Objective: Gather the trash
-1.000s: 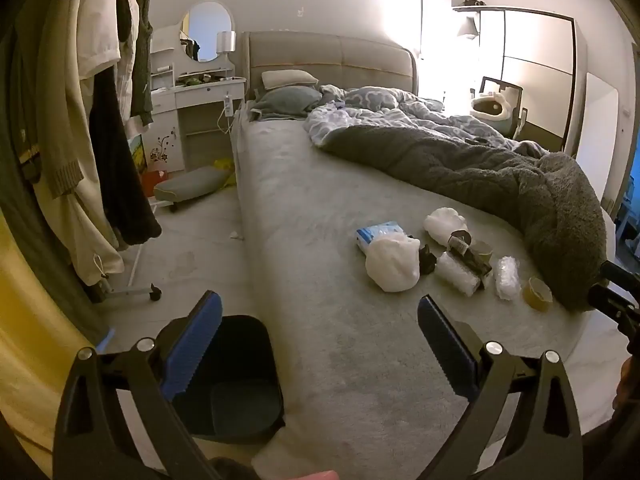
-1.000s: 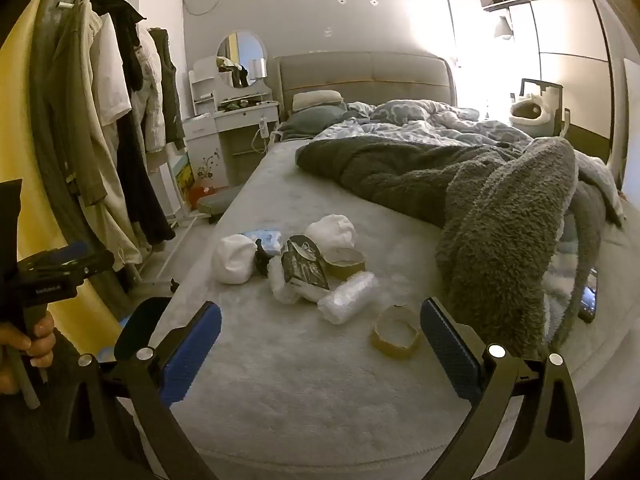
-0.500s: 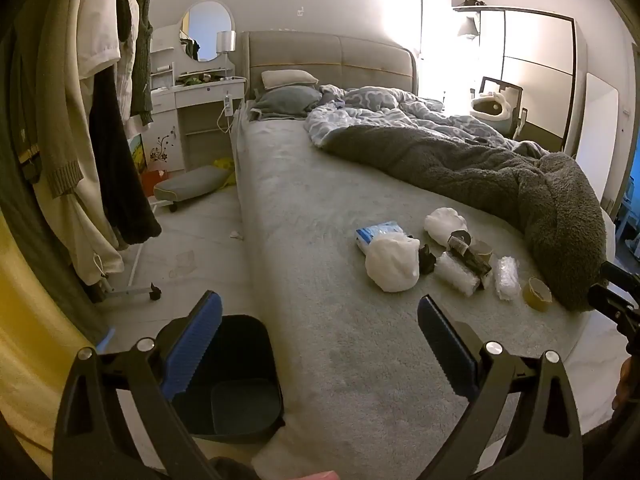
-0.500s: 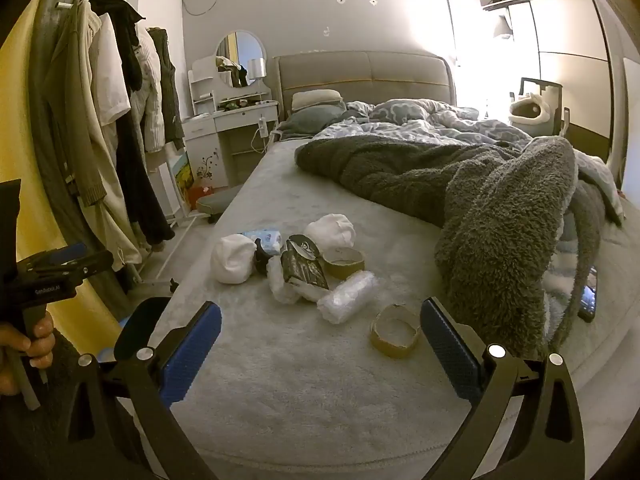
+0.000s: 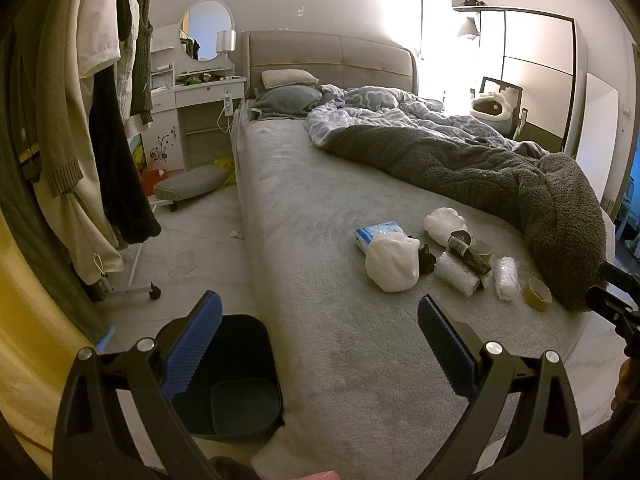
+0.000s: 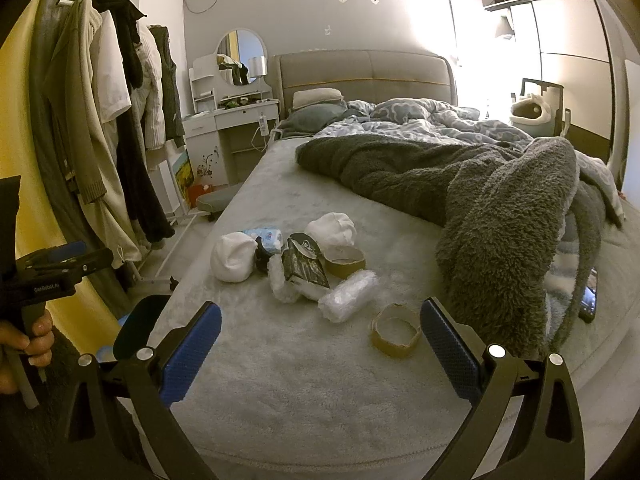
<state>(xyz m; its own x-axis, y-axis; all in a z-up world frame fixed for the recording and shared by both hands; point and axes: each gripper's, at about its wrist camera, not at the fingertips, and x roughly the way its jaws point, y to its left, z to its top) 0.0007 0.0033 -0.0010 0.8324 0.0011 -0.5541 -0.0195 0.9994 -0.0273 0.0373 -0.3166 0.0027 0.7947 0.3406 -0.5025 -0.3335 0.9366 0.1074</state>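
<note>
Left claw (image 5: 320,344) alone shows bin (image 5: 236,376); right claw's view, phone (image 6: 588,300)

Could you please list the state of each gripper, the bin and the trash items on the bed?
left gripper: open, empty.
right gripper: open, empty.
black bin: on the floor beside the bed, open-topped, nothing visible inside.
tape roll: lying flat on the bed.
bubble wrap roll: on its side.
white wad: crumpled.
phone: screen lit.
</note>
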